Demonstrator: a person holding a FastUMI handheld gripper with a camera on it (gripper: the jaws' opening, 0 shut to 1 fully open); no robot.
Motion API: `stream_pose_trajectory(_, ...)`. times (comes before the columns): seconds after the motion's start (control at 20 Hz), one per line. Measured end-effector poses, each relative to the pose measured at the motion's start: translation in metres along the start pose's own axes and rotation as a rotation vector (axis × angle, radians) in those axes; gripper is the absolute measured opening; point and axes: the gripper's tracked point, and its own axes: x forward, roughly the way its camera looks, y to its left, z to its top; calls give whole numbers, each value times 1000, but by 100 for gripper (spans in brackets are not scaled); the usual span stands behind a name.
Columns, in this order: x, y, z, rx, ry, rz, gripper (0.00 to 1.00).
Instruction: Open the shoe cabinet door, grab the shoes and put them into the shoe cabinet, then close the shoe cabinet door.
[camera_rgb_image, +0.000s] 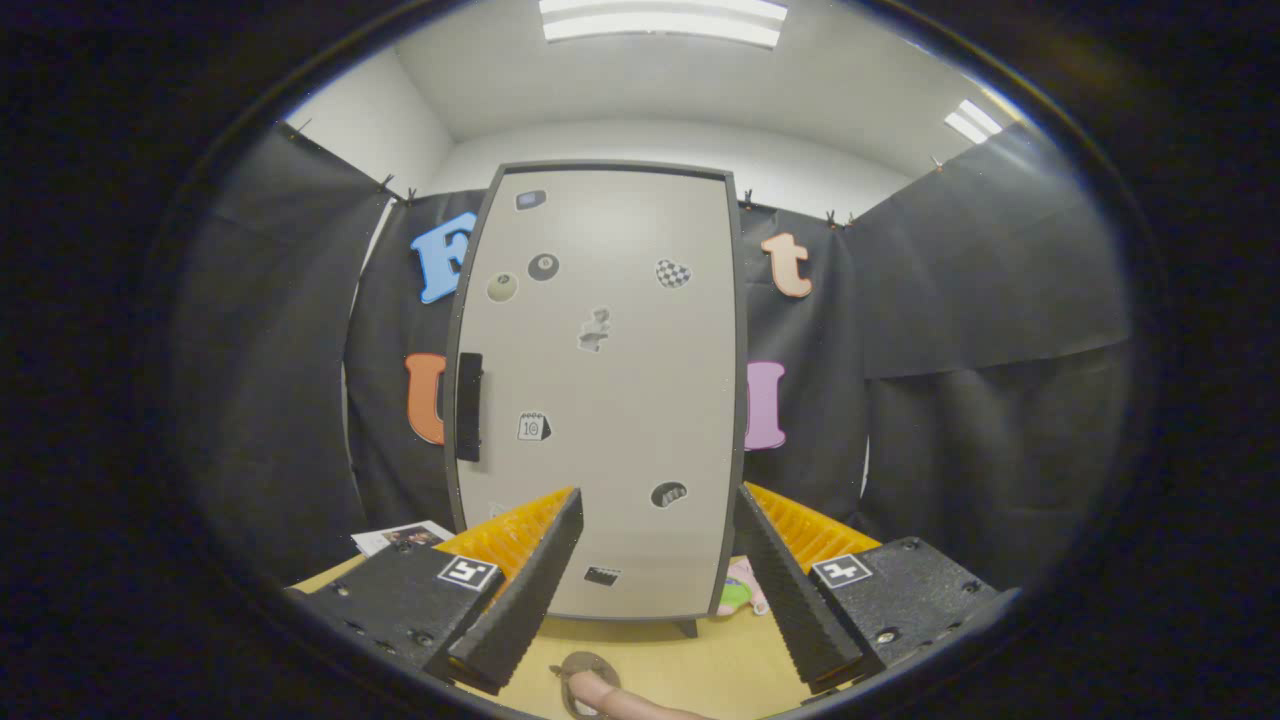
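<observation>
The shoe cabinet (610, 400) stands upright on the wooden table, straight ahead of my fingers. Its pale door is closed and carries several small stickers. A dark vertical handle (469, 406) sits on the door's left edge, up and to the left of my left finger. My gripper (655, 580) is open, its fingers spread wide with nothing between them, a short way in front of the door's lower part. A pink and green shoe (738, 592) peeks out at the cabinet's lower right corner, partly hidden behind my right finger.
A person's finger (600, 697) rests on the table (690, 670) just under the gripper, next to a small round dark object (585, 668). A printed sheet (400, 537) lies on the table left of the cabinet. Black cloth walls close in behind and on both sides.
</observation>
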Motion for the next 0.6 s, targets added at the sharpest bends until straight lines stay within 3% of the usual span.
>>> stream_pose_trajectory(0.25, 16, 22, 5, 14, 6, 33, 99)
stream_pose_trajectory(0.6, 29, 43, 38, -42, -123, 28, 99)
